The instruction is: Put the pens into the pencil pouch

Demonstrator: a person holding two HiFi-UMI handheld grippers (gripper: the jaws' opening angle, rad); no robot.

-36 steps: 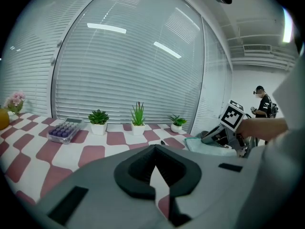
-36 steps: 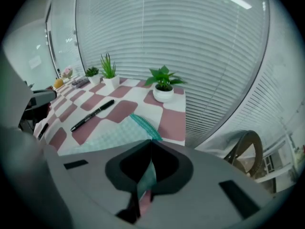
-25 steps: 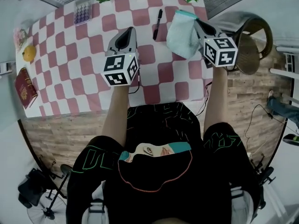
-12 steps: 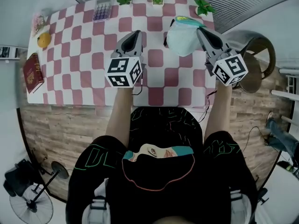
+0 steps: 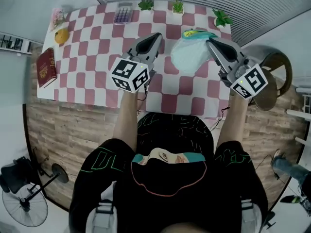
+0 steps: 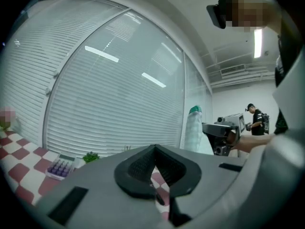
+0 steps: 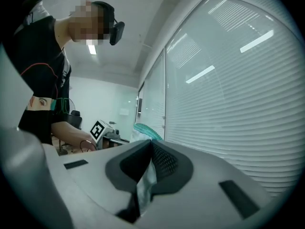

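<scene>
R gripper [image 5: 209,43] clamps pouch [image 5: 187,59] rim at 1 o'clock (prob. to hang it open); L gripper [image 5: 157,36] shut, empty.

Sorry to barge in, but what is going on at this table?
A person at the checkered table holds a gripper in each hand. The right gripper is shut on the pale pencil pouch and holds it up over the table. The left gripper is shut beside it, with nothing visible between its jaws. No pen shows clearly, so whether any is in the pouch cannot be told.
</scene>
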